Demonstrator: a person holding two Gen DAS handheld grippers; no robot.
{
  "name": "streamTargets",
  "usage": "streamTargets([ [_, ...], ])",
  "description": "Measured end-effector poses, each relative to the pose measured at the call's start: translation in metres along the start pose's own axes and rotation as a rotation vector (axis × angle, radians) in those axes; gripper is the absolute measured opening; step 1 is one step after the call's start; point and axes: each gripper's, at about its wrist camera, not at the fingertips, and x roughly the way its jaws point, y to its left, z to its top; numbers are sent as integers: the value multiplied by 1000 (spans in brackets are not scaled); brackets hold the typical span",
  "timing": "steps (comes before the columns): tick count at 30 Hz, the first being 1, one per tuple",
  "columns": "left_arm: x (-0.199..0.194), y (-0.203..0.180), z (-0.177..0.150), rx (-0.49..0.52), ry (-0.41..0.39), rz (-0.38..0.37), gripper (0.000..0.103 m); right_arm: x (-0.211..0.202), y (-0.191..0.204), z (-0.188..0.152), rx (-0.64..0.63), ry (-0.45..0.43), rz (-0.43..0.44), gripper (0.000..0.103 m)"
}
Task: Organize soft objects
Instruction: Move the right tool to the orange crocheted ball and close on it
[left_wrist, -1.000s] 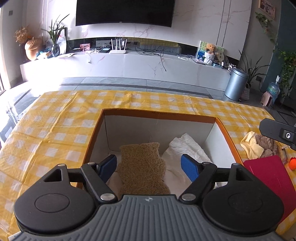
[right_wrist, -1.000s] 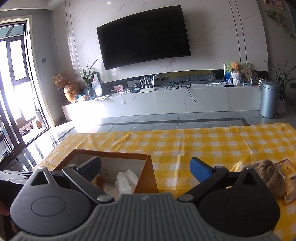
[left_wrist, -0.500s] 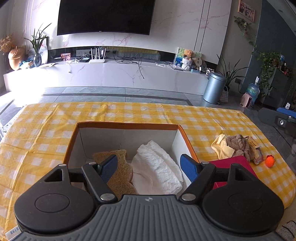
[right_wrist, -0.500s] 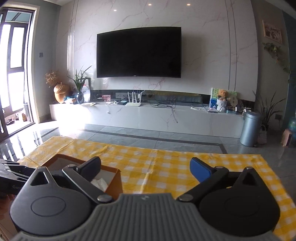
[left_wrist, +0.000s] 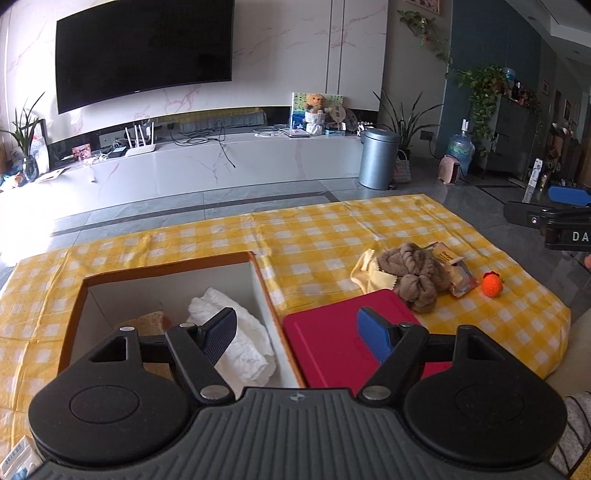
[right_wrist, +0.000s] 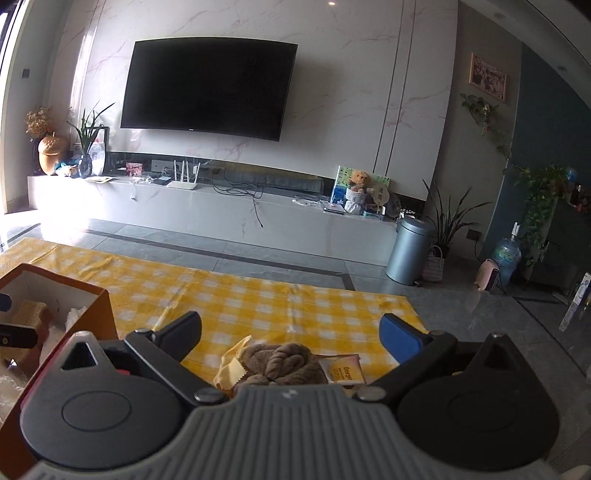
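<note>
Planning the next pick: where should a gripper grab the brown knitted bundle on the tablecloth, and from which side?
Grip the brown knitted bundle across its raised twisted middle, coming from above. It lies in a loose heap, overlapping the yellow cloth and touching the red board and the snack packet, so a low side approach would likely catch those. The right gripper, open, sits just behind it.

Inside the box (left_wrist: 258, 284), the straw-coloured mat (left_wrist: 151, 321) is mostly hidden behind the left tool (left_wrist: 297, 334). Right of the box, the snack packet (left_wrist: 456, 273) lies partly under the brown towel (left_wrist: 413, 275), its print seemingly unreadable.
</note>
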Motion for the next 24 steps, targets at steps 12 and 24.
streamTargets([
  [12, 38, -77, 21, 93, 136, -37, 88, 75, -85, -69, 196, 359, -237, 100],
  [24, 102, -120, 33, 132, 263, -17, 88, 148, -128, -118, 429, 371, -274, 100],
])
